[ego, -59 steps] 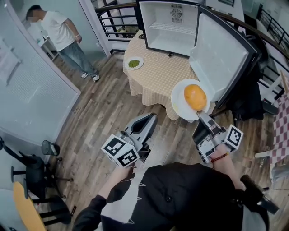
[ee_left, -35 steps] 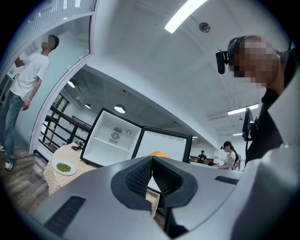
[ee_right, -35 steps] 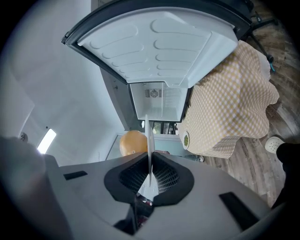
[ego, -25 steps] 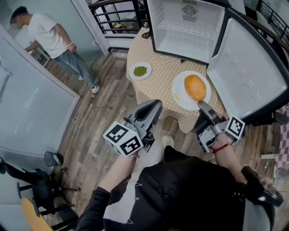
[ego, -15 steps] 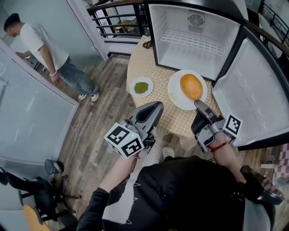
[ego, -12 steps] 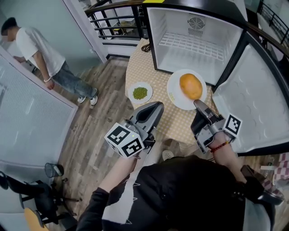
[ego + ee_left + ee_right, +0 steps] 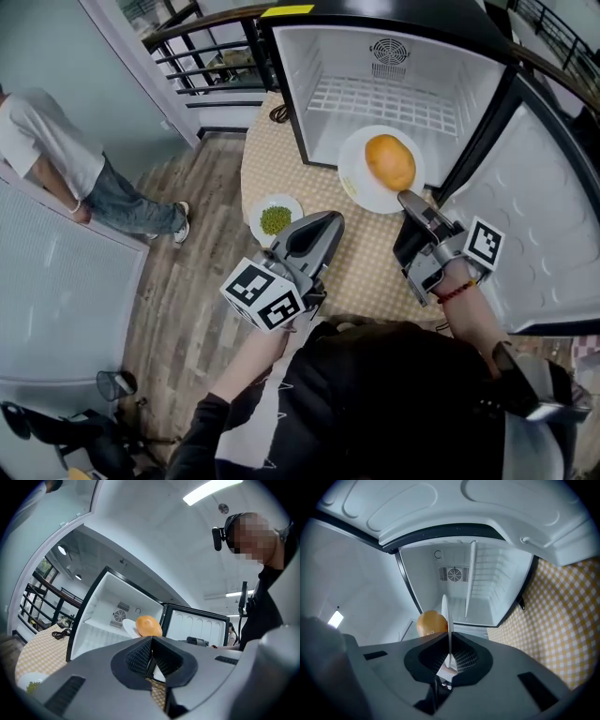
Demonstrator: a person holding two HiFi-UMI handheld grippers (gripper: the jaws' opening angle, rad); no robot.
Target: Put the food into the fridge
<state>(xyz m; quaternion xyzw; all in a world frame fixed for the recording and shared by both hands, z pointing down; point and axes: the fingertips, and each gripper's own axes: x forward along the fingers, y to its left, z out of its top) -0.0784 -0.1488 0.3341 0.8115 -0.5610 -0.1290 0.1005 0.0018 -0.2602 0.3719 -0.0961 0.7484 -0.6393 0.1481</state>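
Observation:
My right gripper (image 7: 410,201) is shut on the near rim of a white plate (image 7: 354,173) that carries an orange round bun (image 7: 390,161). The plate hangs level at the mouth of the open mini fridge (image 7: 394,82), whose white inside has a wire shelf. In the right gripper view the plate (image 7: 446,616) shows edge-on between the jaws, with the bun (image 7: 431,623) to its left and the fridge (image 7: 487,588) ahead. My left gripper (image 7: 330,223) is shut and holds nothing, low over the table; in its own view the gripper (image 7: 151,641) points toward the fridge (image 7: 110,616).
A small white plate of green peas (image 7: 276,218) sits on the checked tablecloth (image 7: 366,262) left of the fridge. The fridge door (image 7: 548,216) stands open at the right. A person (image 7: 47,159) stands at the far left beside a glass partition. A black railing (image 7: 202,42) runs behind the table.
The plate with the bun has moved forward from over the table to the fridge's opening. The left gripper kept its place beside it. The person at the left has walked toward the frame's edge.

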